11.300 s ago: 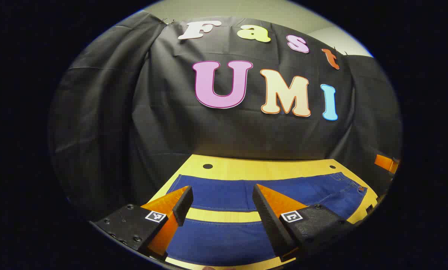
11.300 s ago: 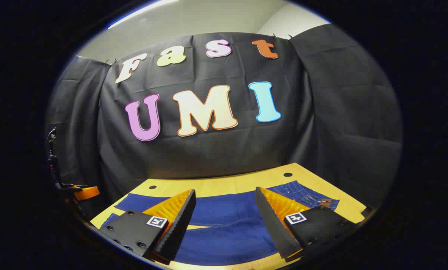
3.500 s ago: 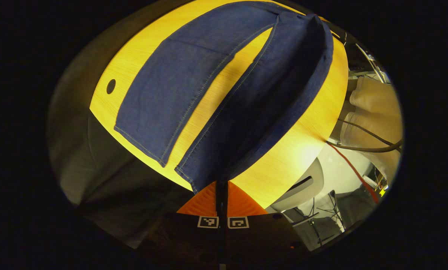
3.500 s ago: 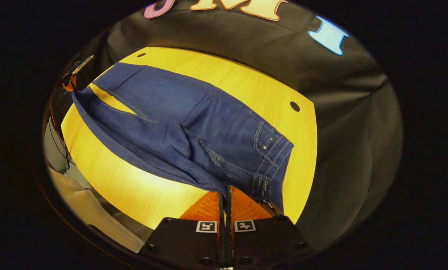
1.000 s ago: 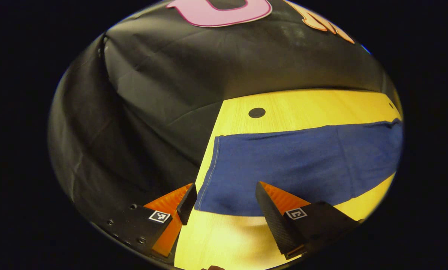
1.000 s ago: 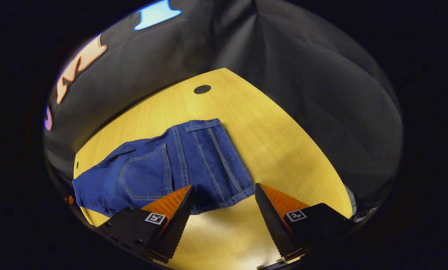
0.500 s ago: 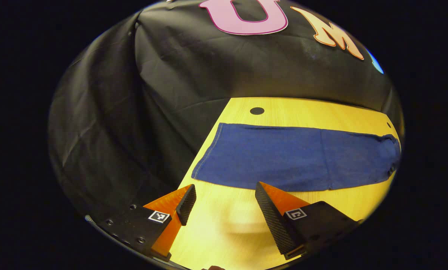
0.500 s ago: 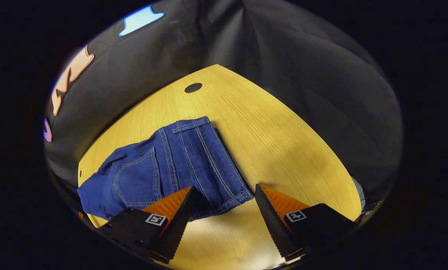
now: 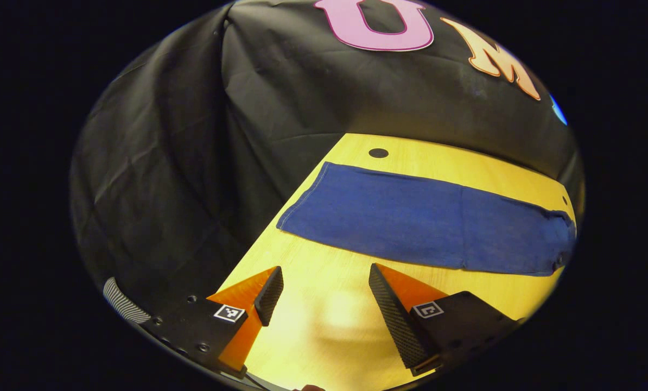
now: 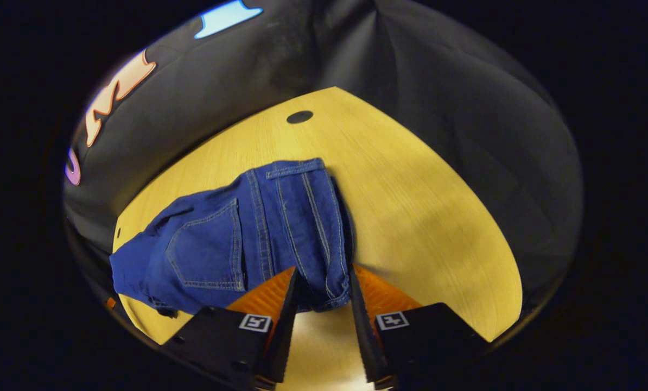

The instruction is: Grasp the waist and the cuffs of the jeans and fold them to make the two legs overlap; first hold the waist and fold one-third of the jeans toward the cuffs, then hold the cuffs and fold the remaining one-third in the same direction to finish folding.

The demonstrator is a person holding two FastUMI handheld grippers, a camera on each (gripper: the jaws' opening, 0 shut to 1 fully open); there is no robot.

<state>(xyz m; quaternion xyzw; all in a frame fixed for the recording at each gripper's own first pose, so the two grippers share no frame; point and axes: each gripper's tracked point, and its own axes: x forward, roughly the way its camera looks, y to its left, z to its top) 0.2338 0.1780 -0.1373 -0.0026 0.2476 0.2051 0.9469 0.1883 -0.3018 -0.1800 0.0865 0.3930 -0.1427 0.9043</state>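
1. Strong overhead light falls on the table (image 9: 324, 326), with a pale glare patch between the left gripper (image 9: 324, 290) fingers.
2. A similar hot spot lies just behind the right gripper (image 10: 324, 296).
3. The jeans (image 10: 259, 233) cast a narrow shadow along their right edge.
4. The backdrop stays dim.
5. Fisheye curvature bends straight edges toward the rim; focus is sharp.
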